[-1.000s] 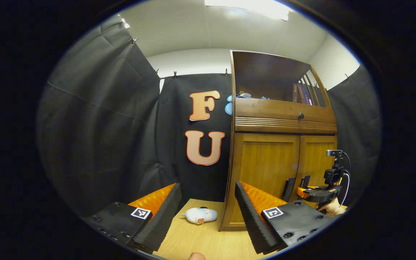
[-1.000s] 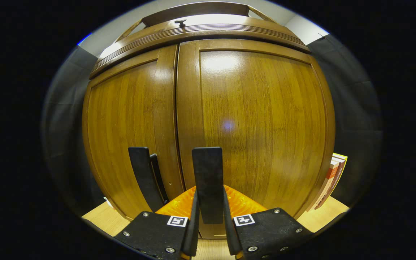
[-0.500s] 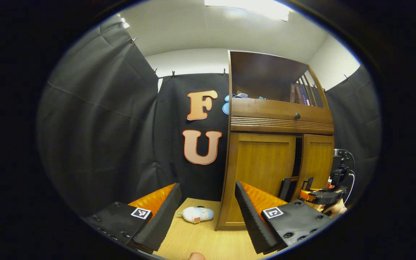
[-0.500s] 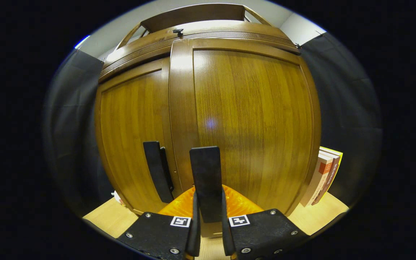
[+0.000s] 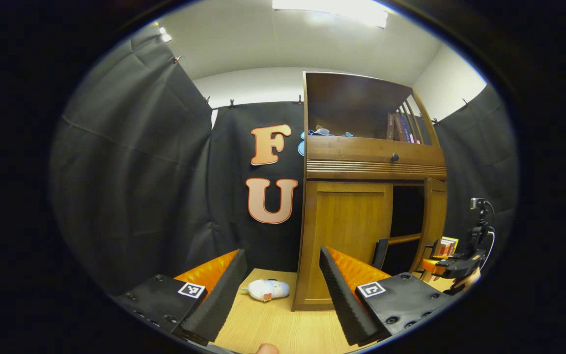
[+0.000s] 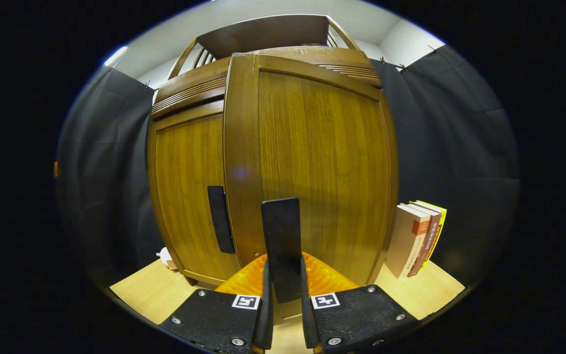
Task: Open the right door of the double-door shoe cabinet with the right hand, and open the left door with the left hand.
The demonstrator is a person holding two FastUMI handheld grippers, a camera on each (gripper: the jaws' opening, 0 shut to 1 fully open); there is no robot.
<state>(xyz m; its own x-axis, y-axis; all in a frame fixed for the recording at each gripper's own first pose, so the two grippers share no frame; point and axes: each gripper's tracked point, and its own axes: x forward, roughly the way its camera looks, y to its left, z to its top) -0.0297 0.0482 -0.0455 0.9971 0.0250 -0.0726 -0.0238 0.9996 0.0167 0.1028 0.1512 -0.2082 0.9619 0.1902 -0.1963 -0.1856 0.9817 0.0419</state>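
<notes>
The right door (image 6: 312,162) is clamped at its handle (image 6: 281,246) by the right gripper (image 6: 283,314); it probably swings stiffly on its hinges. The left gripper (image 5: 283,295) gapes wide, nearer the left door's handle (image 5: 379,253).

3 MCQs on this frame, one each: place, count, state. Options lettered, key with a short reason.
1. Where does the plush toy lie?
A. on the tabletop left of the cabinet's base
B. on the cabinet's top shelf
C. between the left gripper's fingers

2. How many doors of the shoe cabinet stand swung open?
A. none
B. one
C. two

3. What is the right gripper doing?
A. hanging open, apart from the cabinet
B. shut on the right door's handle
C. shut on a book

Key:
1 A, it rests on the wood surface by the cabinet's left corner.
2 B, the right door is swung out, the left door is flush.
3 B, both fingers press on the handle.
</notes>
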